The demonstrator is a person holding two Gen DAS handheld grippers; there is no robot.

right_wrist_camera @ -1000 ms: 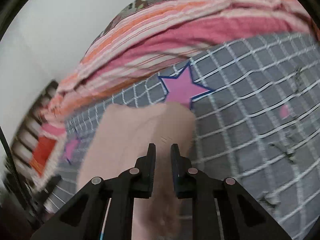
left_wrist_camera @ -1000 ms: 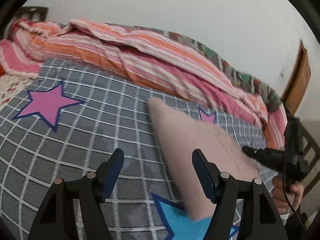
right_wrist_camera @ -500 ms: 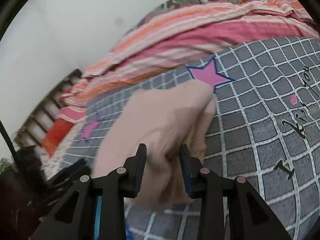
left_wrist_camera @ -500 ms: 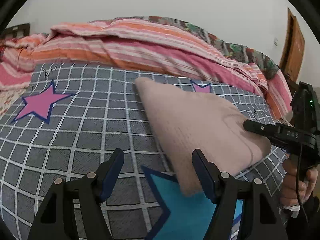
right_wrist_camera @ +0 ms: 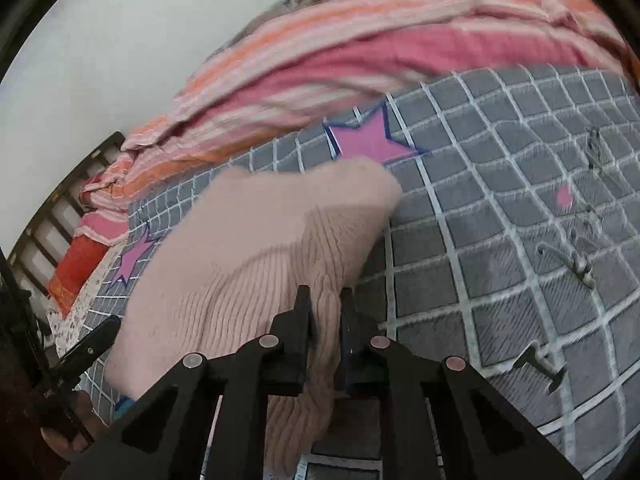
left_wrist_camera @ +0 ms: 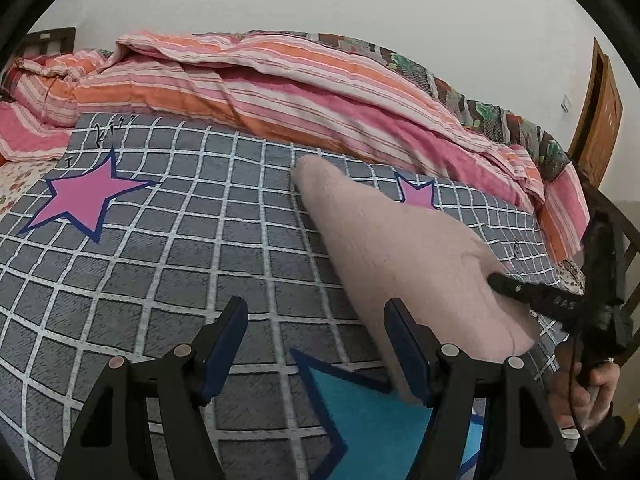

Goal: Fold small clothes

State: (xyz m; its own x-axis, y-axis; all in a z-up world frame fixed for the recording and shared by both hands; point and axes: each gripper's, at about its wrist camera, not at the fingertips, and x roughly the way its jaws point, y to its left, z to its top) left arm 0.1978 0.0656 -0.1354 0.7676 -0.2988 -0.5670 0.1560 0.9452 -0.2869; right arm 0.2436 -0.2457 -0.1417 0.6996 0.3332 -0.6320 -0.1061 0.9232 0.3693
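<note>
In the left wrist view, the pale pink ribbed knit garment [left_wrist_camera: 400, 248] lies as a long tapering shape across the centre and right of the frame, on the grey checked bedsheet with pink and blue stars [left_wrist_camera: 160, 248]. The left gripper [left_wrist_camera: 316, 344] hangs at the bottom with its jaws spread wide and nothing between them; its right finger sits just in front of the garment's near edge. At the right edge, the right gripper [left_wrist_camera: 494, 280] bites into the cloth. A pink and orange striped quilt [left_wrist_camera: 280, 92] is heaped along the top.

In the right wrist view, the right gripper [right_wrist_camera: 324, 300] at bottom centre has just been closing and now pinches a ridge of the knit between its jaws. The garment [right_wrist_camera: 248, 248] fills the centre left, somewhat blurred, so whether a fold is already made is hard to say. It looks doubled over, with tidying probably left.

No containers show in either view.
</note>
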